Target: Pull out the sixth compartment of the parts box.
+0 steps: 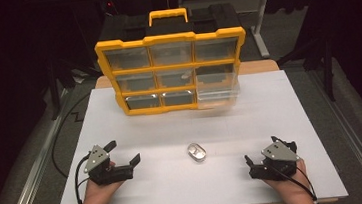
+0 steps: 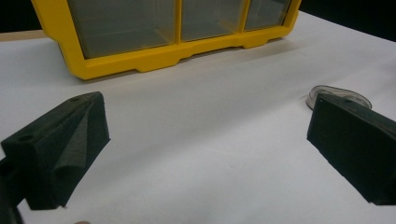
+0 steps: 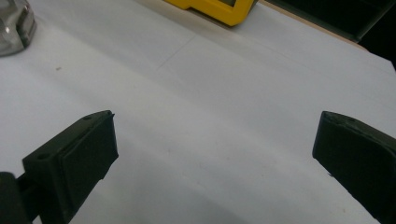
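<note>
A yellow organiser case with clear drawers and a black back stands upright at the far middle of the white table; its lower right drawer is pulled out toward me. A small clear oval object lies on the table between my hands. My left gripper rests near the front left, open, nothing between its jaws. My right gripper rests near the front right, open and empty. In the left gripper view the oval object peeks out behind the right jaw; in the right gripper view the oval object lies at top left.
The white table top sits on a wooden board, with dark floor around it. A black cable trails off the table's left side. A grey frame leg stands behind the case on the right.
</note>
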### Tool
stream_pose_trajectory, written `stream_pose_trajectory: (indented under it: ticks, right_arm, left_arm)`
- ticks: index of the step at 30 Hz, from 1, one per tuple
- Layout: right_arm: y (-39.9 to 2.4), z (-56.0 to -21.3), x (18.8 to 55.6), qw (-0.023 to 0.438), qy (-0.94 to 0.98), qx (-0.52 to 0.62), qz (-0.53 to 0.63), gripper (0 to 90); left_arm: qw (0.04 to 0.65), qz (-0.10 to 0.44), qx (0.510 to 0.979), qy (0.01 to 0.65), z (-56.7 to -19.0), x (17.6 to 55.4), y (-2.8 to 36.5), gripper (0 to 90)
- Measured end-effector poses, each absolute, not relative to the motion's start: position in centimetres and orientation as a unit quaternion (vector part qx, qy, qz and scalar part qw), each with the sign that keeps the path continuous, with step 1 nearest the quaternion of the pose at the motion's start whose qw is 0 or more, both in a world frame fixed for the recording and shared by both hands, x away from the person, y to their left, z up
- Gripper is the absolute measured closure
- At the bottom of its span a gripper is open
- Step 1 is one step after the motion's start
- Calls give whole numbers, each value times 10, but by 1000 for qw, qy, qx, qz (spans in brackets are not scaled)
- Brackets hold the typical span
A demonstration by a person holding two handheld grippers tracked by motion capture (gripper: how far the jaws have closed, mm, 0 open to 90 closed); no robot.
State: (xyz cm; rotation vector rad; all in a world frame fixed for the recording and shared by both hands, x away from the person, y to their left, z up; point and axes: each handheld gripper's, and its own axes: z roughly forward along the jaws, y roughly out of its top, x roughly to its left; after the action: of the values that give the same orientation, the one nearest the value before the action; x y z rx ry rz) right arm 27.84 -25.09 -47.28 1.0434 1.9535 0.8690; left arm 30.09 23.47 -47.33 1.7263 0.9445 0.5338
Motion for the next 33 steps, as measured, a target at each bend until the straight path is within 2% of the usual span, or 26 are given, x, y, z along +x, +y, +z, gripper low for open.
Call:
stream_pose_trajectory:
  ticks: [15,33]
  right_arm:
    - [-268,-473,283,271,705,461,466,3]
    - [-264,-470,283,285,697,454,475,3]
  left_arm:
    - [534,220,713,398,-472,302,235,2]
    - [527,214,718,401,-473,301,234,2]
